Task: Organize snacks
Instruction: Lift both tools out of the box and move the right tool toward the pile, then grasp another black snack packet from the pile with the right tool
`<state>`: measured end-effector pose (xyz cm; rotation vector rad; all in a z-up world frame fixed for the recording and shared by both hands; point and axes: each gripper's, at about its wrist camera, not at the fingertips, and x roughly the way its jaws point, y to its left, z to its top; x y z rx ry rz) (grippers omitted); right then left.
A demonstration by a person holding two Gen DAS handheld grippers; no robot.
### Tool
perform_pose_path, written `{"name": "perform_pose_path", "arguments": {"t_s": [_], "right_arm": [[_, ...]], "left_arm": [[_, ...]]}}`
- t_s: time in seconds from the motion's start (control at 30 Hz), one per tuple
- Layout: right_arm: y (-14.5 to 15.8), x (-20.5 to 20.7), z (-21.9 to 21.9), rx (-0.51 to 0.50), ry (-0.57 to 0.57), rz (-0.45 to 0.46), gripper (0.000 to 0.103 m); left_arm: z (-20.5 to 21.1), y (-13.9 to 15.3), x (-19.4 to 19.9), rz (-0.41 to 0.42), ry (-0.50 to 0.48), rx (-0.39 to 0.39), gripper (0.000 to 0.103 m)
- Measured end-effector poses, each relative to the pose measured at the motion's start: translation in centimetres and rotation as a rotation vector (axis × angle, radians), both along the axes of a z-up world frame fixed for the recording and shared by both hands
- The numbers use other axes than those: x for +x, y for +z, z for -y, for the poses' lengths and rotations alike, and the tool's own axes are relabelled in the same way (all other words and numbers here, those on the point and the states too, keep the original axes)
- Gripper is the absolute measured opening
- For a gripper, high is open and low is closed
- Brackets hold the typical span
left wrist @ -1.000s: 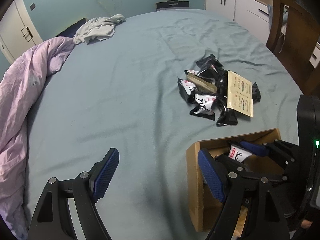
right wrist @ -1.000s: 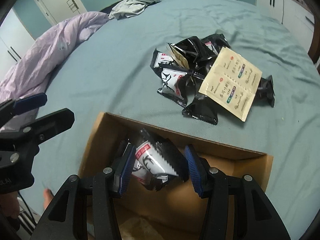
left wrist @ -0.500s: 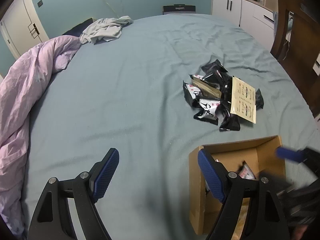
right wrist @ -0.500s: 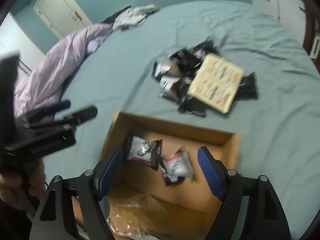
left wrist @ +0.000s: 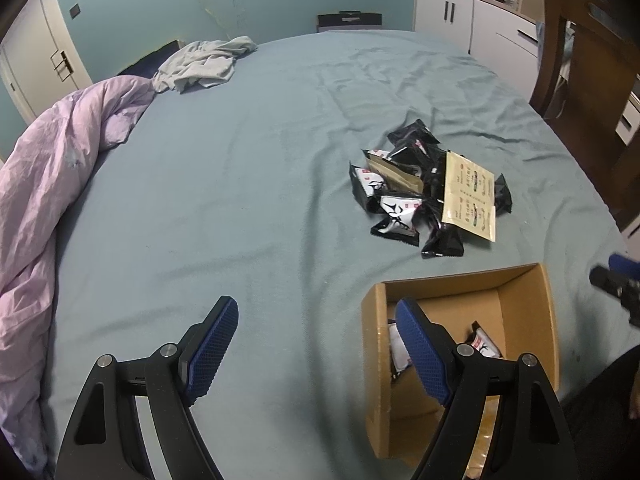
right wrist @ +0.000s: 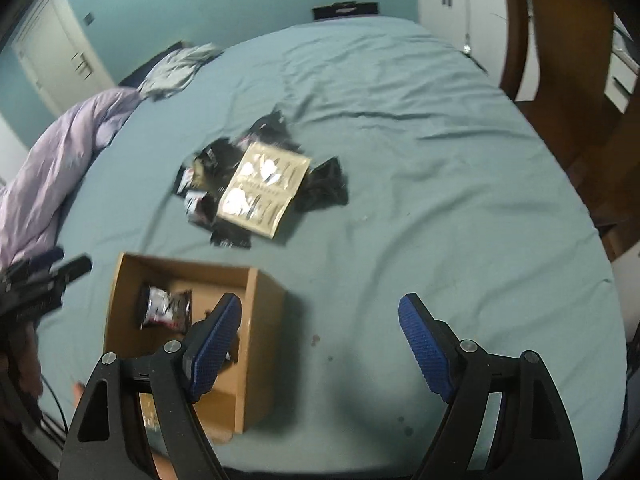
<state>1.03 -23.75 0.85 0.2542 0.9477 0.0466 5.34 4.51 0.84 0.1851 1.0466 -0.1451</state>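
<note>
Right wrist view: right gripper (right wrist: 320, 340) jaws opening, empty; snack packet (right wrist: 166, 307) lies flat in box (right wrist: 256, 344).

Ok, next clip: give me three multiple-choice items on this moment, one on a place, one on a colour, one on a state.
1. Where does the snack pile lie?
A. inside the box
B. on the bedsheet beyond the box
C. on the quilt

2. What colour is the quilt?
A. lilac
B. orange
C. black

3. What do the right tongs hold?
A. a black packet
B. the beige sachet sheet
C. nothing

Key: 1 B, the pile sits on the sheet past the cardboard box; 2 A, pale purple folds; 3 C, only bedsheet shows between the pads.
</note>
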Motion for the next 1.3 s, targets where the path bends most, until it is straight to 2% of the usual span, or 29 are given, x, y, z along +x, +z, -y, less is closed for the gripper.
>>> {"name": "perform_pose_path", "arguments": {"t_s": [0.1, 0.3, 0.63, 0.77, 0.93, 1.13, 1.3], "right_arm": [[0.3, 0.3, -0.8, -0.034, -0.009, 0.011, 0.081], [0.3, 0.6, -1.1, -0.041, 0.017, -0.009, 0.081], [0.0, 1.6, 0.5, 0.009, -0.019, 0.0, 0.081], [-0.7, 2.4, 1.5, 0.068, -0.041, -0.023, 0.081], [-1.9, 4.5, 2.6, 0.149, -0.054, -0.064, 0.081], [-3.0, 8.2, 1.7, 0.086, -0.044, -0.068, 0.081], [-3.9, 10.7, 1.5, 0.092, -0.066, -0.075, 0.081]], "left_arm": [[0.5, -0.2, -0.4, 0.002, -0.016, 0.024, 0.082], [1.3, -0.4, -0.7, 0.0, -0.044, 0.04, 0.082], [2.6, -0.4, -1.2, 0.0, -0.088, 0.051, 0.083], [2.9, -0.7, -1.1, -0.016, -0.093, 0.05, 0.083], [3.5, -1.0, -1.0, -0.033, -0.115, 0.038, 0.083], [4.1, -1.3, -0.8, -0.045, -0.147, 0.038, 0.083], [4.2, -1.6, -0.9, -0.066, -0.151, 0.024, 0.083]]}}
